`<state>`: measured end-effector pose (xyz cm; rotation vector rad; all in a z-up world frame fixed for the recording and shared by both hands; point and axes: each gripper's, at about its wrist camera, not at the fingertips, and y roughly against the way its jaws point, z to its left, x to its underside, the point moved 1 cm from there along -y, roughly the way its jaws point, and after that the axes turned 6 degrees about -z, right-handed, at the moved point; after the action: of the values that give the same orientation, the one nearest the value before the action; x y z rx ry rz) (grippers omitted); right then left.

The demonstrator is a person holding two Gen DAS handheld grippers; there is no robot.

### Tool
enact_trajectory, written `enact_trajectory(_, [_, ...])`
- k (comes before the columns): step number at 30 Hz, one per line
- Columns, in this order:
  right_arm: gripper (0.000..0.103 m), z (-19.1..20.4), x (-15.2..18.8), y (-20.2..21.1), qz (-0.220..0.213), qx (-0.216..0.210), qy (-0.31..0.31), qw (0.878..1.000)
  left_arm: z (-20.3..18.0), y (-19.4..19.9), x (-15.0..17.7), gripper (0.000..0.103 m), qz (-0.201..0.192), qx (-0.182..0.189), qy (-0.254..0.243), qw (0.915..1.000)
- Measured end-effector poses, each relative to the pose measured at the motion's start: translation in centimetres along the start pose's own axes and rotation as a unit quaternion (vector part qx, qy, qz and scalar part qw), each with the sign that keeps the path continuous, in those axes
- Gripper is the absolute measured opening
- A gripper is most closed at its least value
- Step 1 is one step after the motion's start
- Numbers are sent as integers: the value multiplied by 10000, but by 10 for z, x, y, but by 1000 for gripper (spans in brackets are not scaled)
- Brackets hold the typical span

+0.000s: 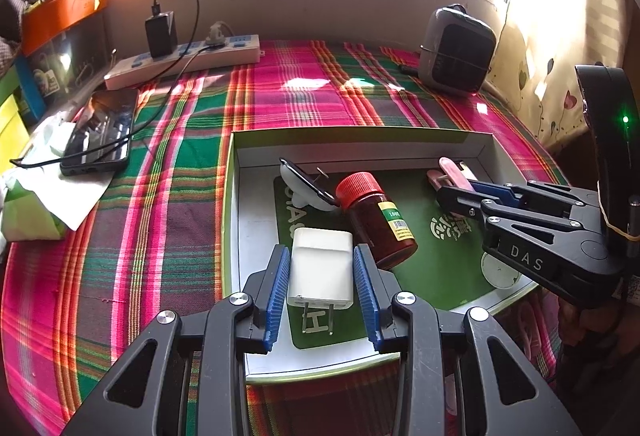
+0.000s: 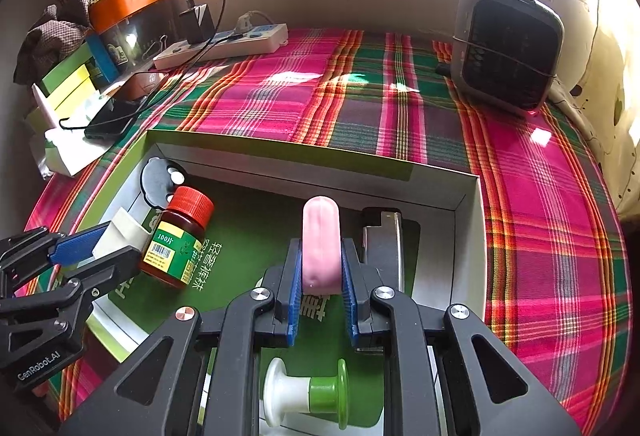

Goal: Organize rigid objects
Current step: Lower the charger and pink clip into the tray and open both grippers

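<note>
A shallow box lid (image 1: 360,146) with a green liner lies on the plaid cloth. My left gripper (image 1: 322,268) is shut on a white plug adapter (image 1: 321,272), prongs toward me, low over the lid's near side. My right gripper (image 2: 320,268) is shut on a pink capsule-shaped object (image 2: 320,244) inside the lid; both also show in the left wrist view (image 1: 456,192). A brown pill bottle (image 1: 376,220) with a red cap lies on its side in the lid, also in the right wrist view (image 2: 180,240). A black and white item (image 1: 304,184) lies behind it.
A metal clip-like piece (image 2: 386,244) lies right of the pink object. A white and green spool (image 2: 308,394) lies under the right gripper. A power strip (image 1: 184,60), a phone (image 1: 100,132) and boxes stand at the left. A grey heater (image 2: 506,48) stands at the back right.
</note>
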<state>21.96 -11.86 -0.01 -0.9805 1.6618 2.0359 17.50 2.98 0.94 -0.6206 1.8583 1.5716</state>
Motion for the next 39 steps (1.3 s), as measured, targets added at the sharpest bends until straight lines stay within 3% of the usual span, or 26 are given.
enact_trajectory(22, [20, 2, 0, 0, 1, 16, 69, 10000, 0, 0, 1, 32, -2, -13, -6, 10000])
enact_trajectory(31, [37, 2, -1, 6, -90, 21, -12, 10000, -1, 11, 1, 37, -112, -74, -1, 9999])
enact_trajectory(39, [39, 3, 1, 20, -223, 90, -108, 9997, -6, 31, 3, 39, -286, -38, -63, 9996])
